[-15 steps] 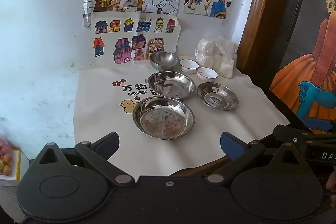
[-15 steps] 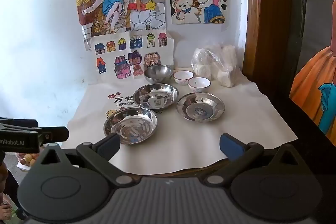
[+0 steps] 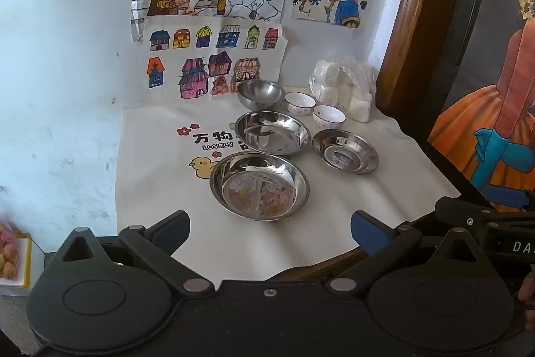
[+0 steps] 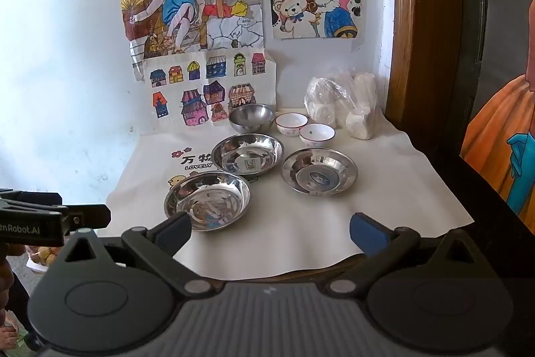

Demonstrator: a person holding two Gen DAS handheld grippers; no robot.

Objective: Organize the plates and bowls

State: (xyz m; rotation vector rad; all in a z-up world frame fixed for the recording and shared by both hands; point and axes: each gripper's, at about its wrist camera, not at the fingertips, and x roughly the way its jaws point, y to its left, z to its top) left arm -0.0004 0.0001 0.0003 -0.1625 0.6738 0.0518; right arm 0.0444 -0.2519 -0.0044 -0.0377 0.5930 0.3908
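The left hand-held gripper (image 3: 269, 228) is matte black: two round discs, angled arms with silver pivot screws, and blue finger pads (image 3: 366, 226). The right hand-held gripper (image 4: 271, 228) looks the same, with a ribbed grey panel between its discs. White lettering marks both bodies.

Silver steel plates (image 3: 259, 186), white red-rimmed bowls (image 3: 329, 116), and a white cloth (image 3: 160, 156) printed with a yellow duck.

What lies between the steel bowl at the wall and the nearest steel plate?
Another steel plate lies between the steel bowl and the nearest plate, seen in both wrist views.
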